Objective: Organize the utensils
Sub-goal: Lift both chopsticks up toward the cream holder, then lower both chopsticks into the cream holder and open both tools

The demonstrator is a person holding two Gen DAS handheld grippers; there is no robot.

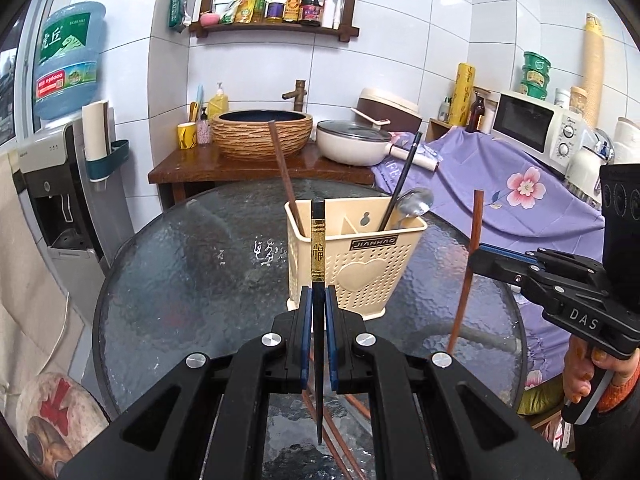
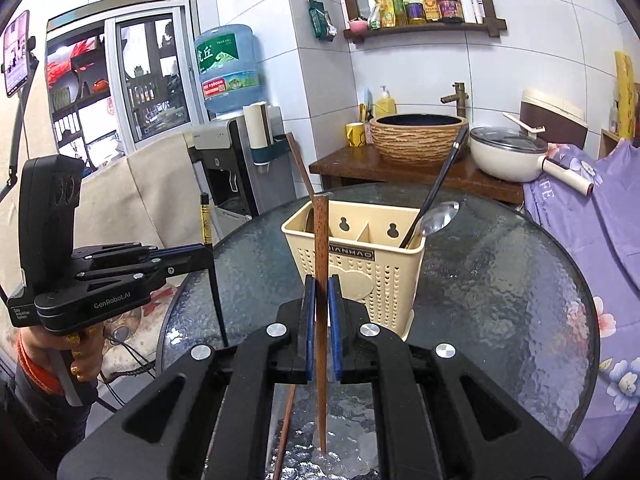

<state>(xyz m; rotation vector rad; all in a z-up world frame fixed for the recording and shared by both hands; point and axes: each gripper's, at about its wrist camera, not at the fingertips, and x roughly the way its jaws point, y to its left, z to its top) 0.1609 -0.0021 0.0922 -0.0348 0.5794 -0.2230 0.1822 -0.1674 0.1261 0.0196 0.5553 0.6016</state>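
Observation:
My left gripper is shut on a black chopstick with a gold band, held upright just in front of the cream utensil holder. Beside it, my right gripper is shut on a brown wooden chopstick, also upright before the holder. In the holder, a brown chopstick leans in the left compartment, and a black chopstick and a metal spoon lean in the right one. Each gripper appears in the other's view: the right gripper and the left gripper.
The holder stands on a round glass table. Loose brown chopsticks lie on the glass below my grippers. Behind are a wooden stand with a basin and a white pan, a microwave on purple cloth, and a water dispenser to the left.

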